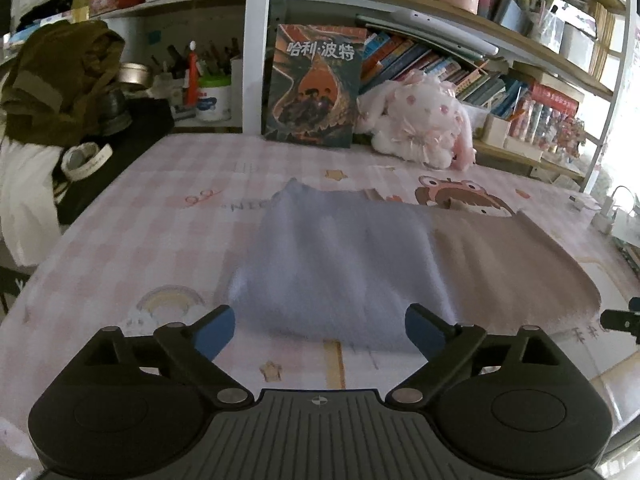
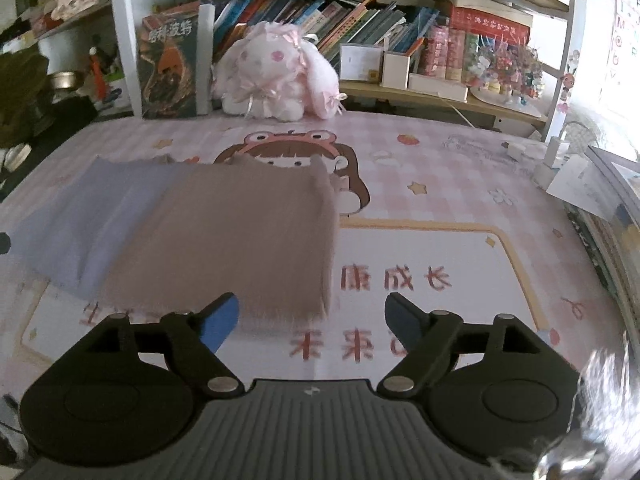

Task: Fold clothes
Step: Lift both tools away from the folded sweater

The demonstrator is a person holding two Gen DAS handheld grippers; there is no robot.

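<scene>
Left wrist view: left tool (image 1: 320, 330), jaws spread and holding nothing, faces the lavender cloth (image 1: 332, 264) lying flat on the counter (image 1: 140, 216); a dark clothes pile (image 1: 56, 80) at the counter's left edge appears only here. Right wrist view: right tool (image 2: 312, 318), likewise spread, faces the tan cloth (image 2: 240, 236), which overlaps the lavender one; bare patterned counter extends rightward to a charger (image 2: 554, 156).

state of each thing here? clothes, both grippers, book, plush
left gripper: open, holding nothing, at the blue cloth's near edge
right gripper: open, holding nothing, at the brown cloth's near edge
blue cloth: folded, flat on the table
brown cloth: folded, lying flat, overlapping the blue cloth
book: closed, standing upright
plush rabbit: slumped against the shelf
</scene>
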